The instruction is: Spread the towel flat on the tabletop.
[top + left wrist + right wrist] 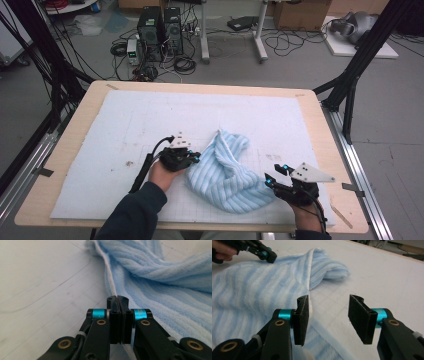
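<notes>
Your left gripper (pixel 117 300) has its fingers pressed together; your right gripper (pixel 329 315) holds its fingers apart.

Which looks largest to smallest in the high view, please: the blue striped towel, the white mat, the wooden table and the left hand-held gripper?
1. Wooden table: it borders the mat on all sides.
2. White mat: covers most of the tabletop.
3. Blue striped towel: a crumpled heap on the mat.
4. Left hand-held gripper: smallest, at the towel's left edge.
</notes>
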Demonstrator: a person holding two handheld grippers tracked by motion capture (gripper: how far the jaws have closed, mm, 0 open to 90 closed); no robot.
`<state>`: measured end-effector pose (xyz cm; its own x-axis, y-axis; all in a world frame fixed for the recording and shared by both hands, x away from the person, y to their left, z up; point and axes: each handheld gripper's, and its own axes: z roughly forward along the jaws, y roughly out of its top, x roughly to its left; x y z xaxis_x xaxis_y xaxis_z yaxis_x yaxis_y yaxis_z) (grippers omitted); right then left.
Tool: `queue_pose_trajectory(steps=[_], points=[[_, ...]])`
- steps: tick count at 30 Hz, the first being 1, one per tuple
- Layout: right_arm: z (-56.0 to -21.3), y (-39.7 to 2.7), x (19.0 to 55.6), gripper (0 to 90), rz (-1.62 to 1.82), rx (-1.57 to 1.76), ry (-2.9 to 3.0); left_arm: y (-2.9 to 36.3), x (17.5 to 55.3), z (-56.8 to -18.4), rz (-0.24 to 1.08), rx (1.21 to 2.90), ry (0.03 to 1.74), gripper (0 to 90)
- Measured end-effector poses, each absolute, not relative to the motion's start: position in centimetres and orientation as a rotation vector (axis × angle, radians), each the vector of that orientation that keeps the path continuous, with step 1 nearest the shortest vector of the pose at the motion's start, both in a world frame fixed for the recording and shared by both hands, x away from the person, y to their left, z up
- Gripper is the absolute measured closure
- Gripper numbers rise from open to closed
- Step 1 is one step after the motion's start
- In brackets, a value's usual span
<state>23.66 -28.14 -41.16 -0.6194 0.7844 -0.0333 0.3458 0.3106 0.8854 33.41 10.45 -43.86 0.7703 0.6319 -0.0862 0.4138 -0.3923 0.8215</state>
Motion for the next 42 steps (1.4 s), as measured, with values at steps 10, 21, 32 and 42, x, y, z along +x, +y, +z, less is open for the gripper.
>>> queue_pose_trajectory(steps=[10,21,32,42], points=[[-39.4,-20.4,29.0,51.5,1.294,0.847,2.238,17.6,31.1,-43.3,0.35,1.93,0.878,88.1],[-39.3,-12.2,34.5,61.7,1.252,0.734,2.424,18.4,30.0,-43.8,0.337,1.926,0.867,88.1],[-41.0,-7.2,36.9,58.5,1.092,0.674,2.585,18.3,29.7,-44.0,0.329,1.917,0.858,88.1],[-42.0,-7.1,36.9,86.2,1.055,0.657,2.637,18.0,29.5,-44.1,0.311,1.915,0.848,88.1]])
